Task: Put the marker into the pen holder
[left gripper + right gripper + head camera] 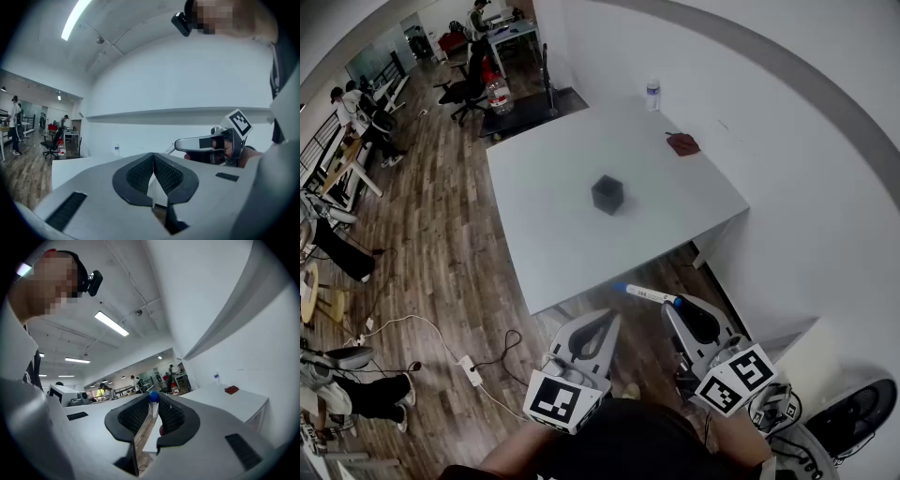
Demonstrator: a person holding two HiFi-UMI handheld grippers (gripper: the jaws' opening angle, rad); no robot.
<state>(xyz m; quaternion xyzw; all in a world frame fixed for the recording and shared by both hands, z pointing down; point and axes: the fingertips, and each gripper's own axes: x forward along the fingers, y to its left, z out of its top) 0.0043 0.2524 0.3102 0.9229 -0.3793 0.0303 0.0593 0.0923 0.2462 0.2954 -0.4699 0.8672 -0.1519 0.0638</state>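
Right gripper (677, 306) clamped on marker (645, 294); body juts sideways past jaws, short of worktop (534, 253) edge. Left gripper (598, 330) closed, empty. Pen holder (607, 194) mid-worktop, well apart. You must carry marker over, stand it vertical above opening, then release.

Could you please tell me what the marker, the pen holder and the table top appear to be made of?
The marker looks like smooth plastic: white barrel, blue cap. The pen holder is a matte black cube, perhaps plastic or metal mesh; too small to tell. The table top seems white laminate, flat and evenly matte.
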